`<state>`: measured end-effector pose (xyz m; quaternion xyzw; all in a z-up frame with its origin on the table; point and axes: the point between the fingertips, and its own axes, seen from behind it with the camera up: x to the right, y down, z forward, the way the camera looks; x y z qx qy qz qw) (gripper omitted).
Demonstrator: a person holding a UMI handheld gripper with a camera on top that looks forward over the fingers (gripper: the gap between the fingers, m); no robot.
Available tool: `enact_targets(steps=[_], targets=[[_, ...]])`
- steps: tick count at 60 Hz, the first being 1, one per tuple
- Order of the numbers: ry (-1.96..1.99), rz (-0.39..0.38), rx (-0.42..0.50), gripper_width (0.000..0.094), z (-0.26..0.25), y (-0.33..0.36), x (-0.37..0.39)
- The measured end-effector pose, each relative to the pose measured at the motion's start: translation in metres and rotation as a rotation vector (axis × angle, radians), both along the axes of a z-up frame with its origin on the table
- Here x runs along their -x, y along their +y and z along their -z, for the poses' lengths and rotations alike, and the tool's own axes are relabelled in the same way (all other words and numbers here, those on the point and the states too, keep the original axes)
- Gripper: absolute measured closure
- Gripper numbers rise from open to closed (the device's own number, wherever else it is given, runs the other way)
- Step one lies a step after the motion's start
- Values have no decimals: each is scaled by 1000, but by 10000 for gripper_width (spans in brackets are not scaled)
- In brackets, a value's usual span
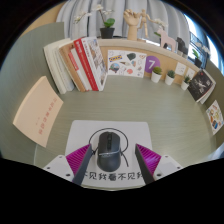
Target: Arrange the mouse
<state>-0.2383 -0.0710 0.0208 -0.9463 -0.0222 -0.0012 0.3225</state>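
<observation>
A dark grey mouse lies on a white mouse mat with black printed characters along its near edge, on a light green-grey tabletop. My gripper is low over the mat with the mouse standing between the fingers. The magenta pads show at either side of it. The fingers are open: a thin strip of white mat shows between the mouse and the right finger. The mouse rests on the mat. Its near end is hidden by the gripper body.
A pale pink notebook lies to the left of the mat. Beyond the mat, books lean against a low wooden shelf with small potted plants and a purple card. More books lie to the right.
</observation>
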Motion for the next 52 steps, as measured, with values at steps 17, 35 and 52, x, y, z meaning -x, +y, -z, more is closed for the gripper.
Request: enact_targets(steps=[17, 35, 52], targets=[[65, -17, -184, 73, -144, -43, -27], [94, -30, -314, 87, -225, -109, -94], [112, -16, -332, 86, -227, -156, -143]])
